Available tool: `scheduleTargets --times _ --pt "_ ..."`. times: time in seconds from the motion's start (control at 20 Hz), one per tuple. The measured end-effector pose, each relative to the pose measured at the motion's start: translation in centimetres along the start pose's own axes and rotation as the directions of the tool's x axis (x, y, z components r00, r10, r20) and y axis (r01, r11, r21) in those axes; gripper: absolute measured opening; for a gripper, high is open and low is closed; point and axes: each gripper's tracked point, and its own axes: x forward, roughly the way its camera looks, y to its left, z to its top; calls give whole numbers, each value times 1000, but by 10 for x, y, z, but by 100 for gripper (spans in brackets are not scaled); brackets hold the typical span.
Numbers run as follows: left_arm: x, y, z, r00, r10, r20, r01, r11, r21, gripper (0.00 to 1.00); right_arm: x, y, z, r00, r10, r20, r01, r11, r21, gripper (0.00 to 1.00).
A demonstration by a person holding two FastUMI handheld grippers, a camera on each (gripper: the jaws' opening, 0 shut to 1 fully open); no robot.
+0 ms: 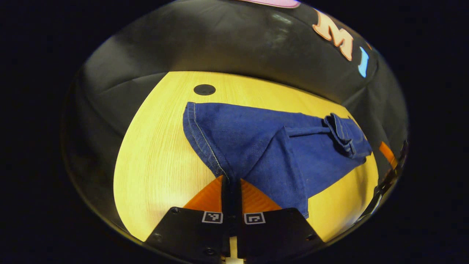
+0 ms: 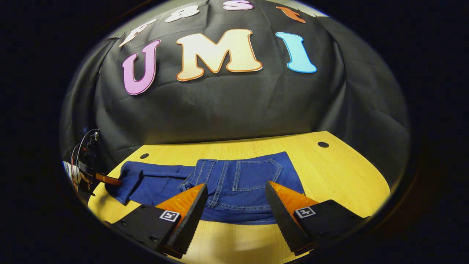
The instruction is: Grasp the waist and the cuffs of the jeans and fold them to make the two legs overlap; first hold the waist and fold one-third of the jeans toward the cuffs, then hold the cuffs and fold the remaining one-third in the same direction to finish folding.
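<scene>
Wooden table under everything, with jeans spread across its middle, waist and back pocket toward the right gripper view, legs trailing off to that view's left. Seen from the left gripper view, same jeans with one cuff corner lifted off the board and a hemmed edge running down into the tips. Small dark round cap set in the tabletop beyond the cuffs.

Left gripper pressed together, pinching the cuff hem. Right gripper spread wide, hovering just above the waistband, gripping nothing.

Judged risks from here: thin bite on the hem, so a sharp pull likely to slip the denim free. Only one layer apparently caught at the cuffs, so legs may end up offset rather than overlapping. Waist not yet held, so lifting from the cuff end alone may drag the whole garment and bunch it
</scene>
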Motion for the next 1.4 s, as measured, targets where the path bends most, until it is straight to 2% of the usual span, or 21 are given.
scheduleTargets --times 0.05,0.1,0.15,0.2,0.25,0.35,0.4,0.45,0.5,0.6,0.65,0.8,1.0,1.2,1.25,1.3,1.4 --pt "-1 1 2 1000 9 10 -9 1000 -4 6 1 -1 1 1000 2 0 -2 1000 -3 92" --pt "1 -1 1 1000 24 -1 -24 1000 -3 0 1 -2 1 1000 3 0 -3 1000 -4 92" --pt "1 0 2 999 41 1 -41 999 -5 0 0 -4 5 1000 4 5 -4 1000 -4 92" --pt "-1 -2 4 999 52 11 -52 999 -13 0 0 -5 8 1000 7 14 -7 1000 -7 98" --pt "-4 -5 8 998 52 26 -51 998 -32 0 -1 -6 13 1000 11 22 -11 1000 -11 92" --pt "-15 -18 17 997 33 71 -27 997 -79 0 -2 -13 18 999 14 30 -13 1000 -26 92" --pt "-25 -24 26 994 26 104 -17 996 -86 0 -3 -16 19 999 16 30 -15 999 -34 98" --pt "-31 -32 33 990 16 140 -3 996 -91 0 -4 -18 20 999 21 30 -19 999 -42 98" --pt "-36 -42 39 989 5 149 9 996 -94 0 -4 -20 20 999 25 29 -24 999 -49 92" --pt "-47 -66 51 983 -29 179 45 995 -86 0 -6 -22 24 999 40 34 -38 998 -56 92" --pt "-49 -80 60 978 -51 203 69 994 -82 0 -7 -24 26 998 46 36 -44 998 -55 98" --pt "-54 -125 88 959 -111 262 131 990 -61 0 -12 -32 36 997 57 52 -54 997 -60 98" --pt "-48 -184 101 957 -171 234 169 985 31 0 -21 -53 49 996 55 71 -50 996 -74 98" --pt "-39 -242 111 950 -230 213 218 973 81 0 -32 -78 57 995 40 87 -35 998 -55 98" --pt "-38 -255 116 944 -250 217 236 967 92 0 -35 -84 58 995 34 89 -30 998 -54 93" --pt "-38 -268 119 938 -265 222 247 963 103 0 -39 -92 59 995 28 94 -23 998 -52 98" --pt "-33 -297 125 928 -300 222 276 952 132 0 -47 -109 63 995 13 103 -9 999 -43 98"
